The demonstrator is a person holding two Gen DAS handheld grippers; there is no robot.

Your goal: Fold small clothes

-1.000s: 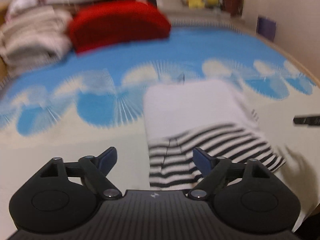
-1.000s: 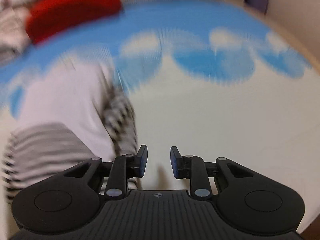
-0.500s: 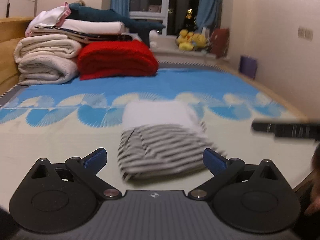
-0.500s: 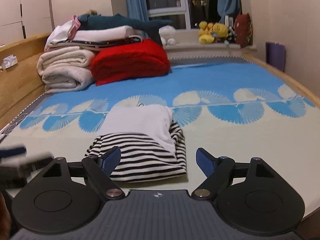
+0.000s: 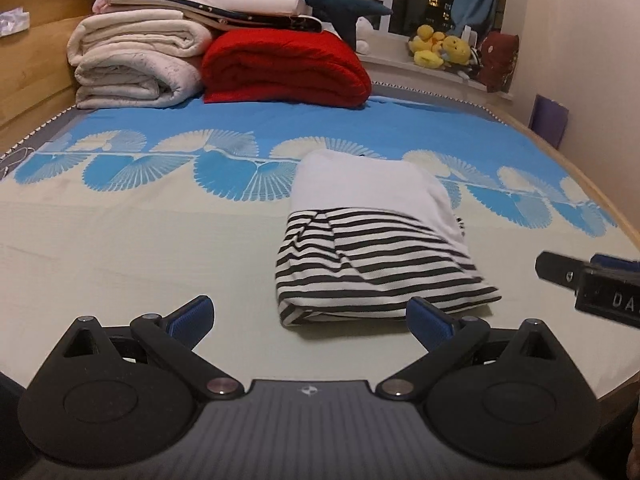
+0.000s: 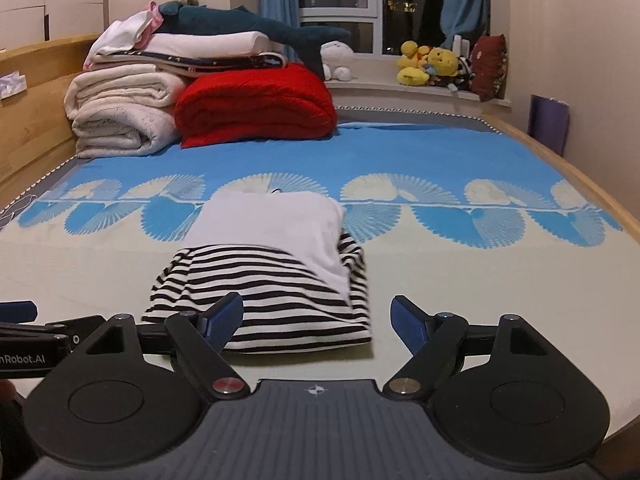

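Observation:
A small white garment with black-and-white striped parts point(image 5: 372, 240) lies folded in a neat packet on the bed; it also shows in the right wrist view point(image 6: 272, 264). My left gripper point(image 5: 310, 318) is open and empty, held back just short of the packet's near edge. My right gripper point(image 6: 318, 322) is open and empty, also just short of the near edge. The right gripper shows at the right of the left wrist view point(image 5: 592, 280), and the left gripper at the left of the right wrist view point(image 6: 24, 332).
The bed has a blue and cream fan-pattern cover point(image 6: 440, 208). At its far left stand folded cream blankets point(image 6: 120, 116), a red blanket point(image 6: 256, 104) and a plush shark point(image 6: 256, 26). Plush toys point(image 6: 432, 64) sit on the windowsill. A wooden bed rail point(image 5: 600, 200) runs along the right.
Both grippers have pulled back and risen from close over the garment. The right gripper has opened wide from nearly shut. The folded garment lies still.

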